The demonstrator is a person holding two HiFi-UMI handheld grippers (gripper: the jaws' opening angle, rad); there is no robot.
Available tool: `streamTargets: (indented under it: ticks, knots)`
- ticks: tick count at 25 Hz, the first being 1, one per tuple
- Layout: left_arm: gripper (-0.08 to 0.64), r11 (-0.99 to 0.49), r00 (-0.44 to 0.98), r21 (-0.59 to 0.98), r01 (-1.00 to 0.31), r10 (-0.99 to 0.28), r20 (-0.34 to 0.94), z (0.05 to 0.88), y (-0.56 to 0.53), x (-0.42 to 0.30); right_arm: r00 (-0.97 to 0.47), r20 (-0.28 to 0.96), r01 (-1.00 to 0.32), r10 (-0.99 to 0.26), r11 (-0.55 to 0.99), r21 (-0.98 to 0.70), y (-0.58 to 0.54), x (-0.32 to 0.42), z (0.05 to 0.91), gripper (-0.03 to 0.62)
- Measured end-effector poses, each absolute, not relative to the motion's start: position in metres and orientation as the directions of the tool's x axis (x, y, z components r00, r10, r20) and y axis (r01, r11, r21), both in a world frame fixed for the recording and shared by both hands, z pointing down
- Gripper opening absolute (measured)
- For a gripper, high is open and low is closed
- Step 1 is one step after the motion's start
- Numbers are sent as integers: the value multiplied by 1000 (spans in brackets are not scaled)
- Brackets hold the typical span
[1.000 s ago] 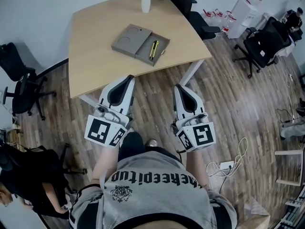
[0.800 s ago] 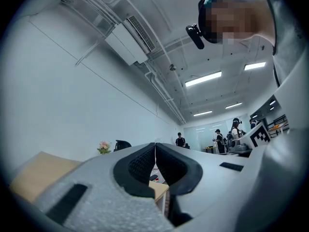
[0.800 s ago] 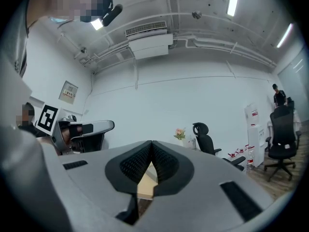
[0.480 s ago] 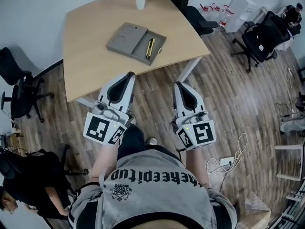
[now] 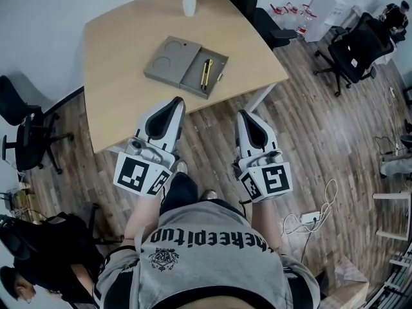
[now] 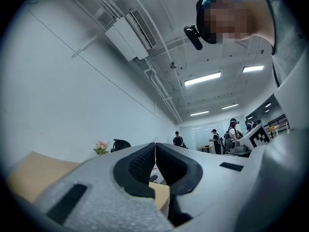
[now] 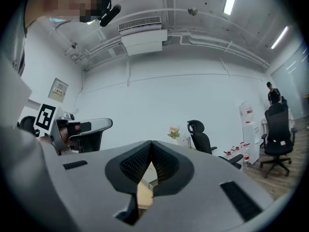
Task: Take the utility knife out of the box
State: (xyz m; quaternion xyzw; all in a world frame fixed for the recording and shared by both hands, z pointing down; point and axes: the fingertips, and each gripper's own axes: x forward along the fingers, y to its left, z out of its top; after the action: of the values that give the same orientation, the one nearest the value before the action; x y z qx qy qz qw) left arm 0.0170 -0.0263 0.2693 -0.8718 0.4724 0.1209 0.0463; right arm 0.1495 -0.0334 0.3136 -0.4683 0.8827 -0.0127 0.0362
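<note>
Head view alone: utility knife [image 5: 206,73]

The left tool [image 5: 176,100] and right tool [image 5: 244,114] are closed (empty).

Bright even ceiling strip lighting [image 6: 203,78], soft shadows, strong fisheye edge distortion, dark vignetted corners

The box [image 5: 185,66] lies on the surface [image 5: 122,50], the utility knife [image 5: 206,73] in its right half. A vase [image 5: 188,2] stands behind it at the far edge. The left gripper [image 5: 176,102] and right gripper [image 5: 244,114] sit side by side by the near edge, well apart from the box.
</note>
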Motion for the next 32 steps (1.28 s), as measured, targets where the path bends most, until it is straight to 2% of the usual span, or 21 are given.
streamTargets:
  ticks: [32]
  knots:
    - [18,-711,682,52,-701,-691,-240,280,-185,-66,-377,8,-924,-926,376,-63,-168,61,331,6]
